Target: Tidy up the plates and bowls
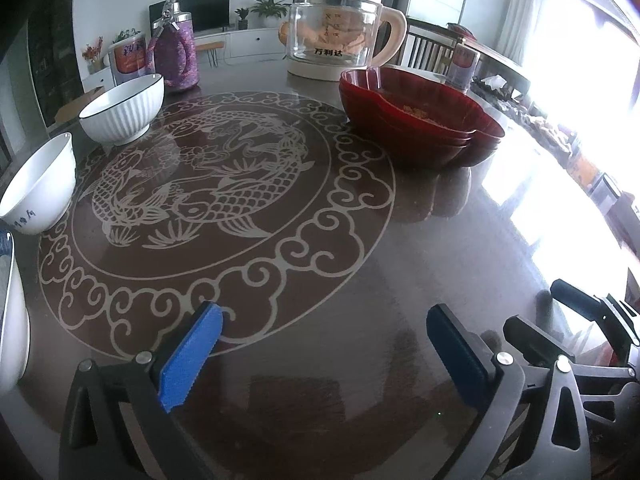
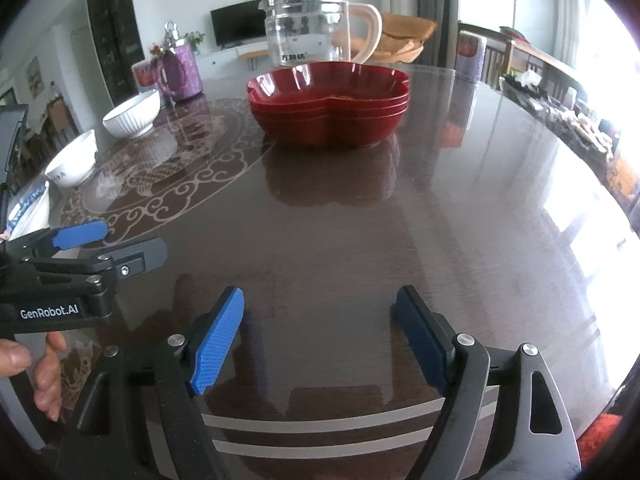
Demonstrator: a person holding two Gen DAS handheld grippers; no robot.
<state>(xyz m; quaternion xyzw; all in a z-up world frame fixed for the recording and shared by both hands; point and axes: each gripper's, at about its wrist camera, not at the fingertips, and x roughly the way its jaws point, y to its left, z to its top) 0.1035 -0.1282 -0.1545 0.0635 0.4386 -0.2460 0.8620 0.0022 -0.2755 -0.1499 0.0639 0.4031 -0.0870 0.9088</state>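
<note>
on the dark glossy counter (image 1: 400, 280), both claws hang low over bare wood with nothing between their blue pads. left claw (image 1: 320, 344) stands wide open above the edge of the pale fish-and-cloud pattern (image 1: 200, 184) printed on the top. right claw (image 2: 318, 336) gapes wide too, over a plain stretch near the two pale stripes at the counter's near edge. a hand (image 2: 44, 372) shows at the left of the right view, curled under the other tool.

out ahead, the red plates (image 2: 328, 104) sit in a neat stack, lobed like a flower, well apart from either claw. off to the left, a ribbed white bowl (image 1: 124, 110) with a dark rim stands upright, and a plain white bowl (image 1: 38, 184) sits nearer the counter's edge, just apart from it. at the far left margin a white dish with blue markings (image 1: 10, 308) peeks in, mostly cut off.

behind the plates stands a glass kettle (image 1: 336, 32) with a cream handle, and further left a purple jug (image 1: 176, 56) beside a tin (image 1: 128, 60).
</note>
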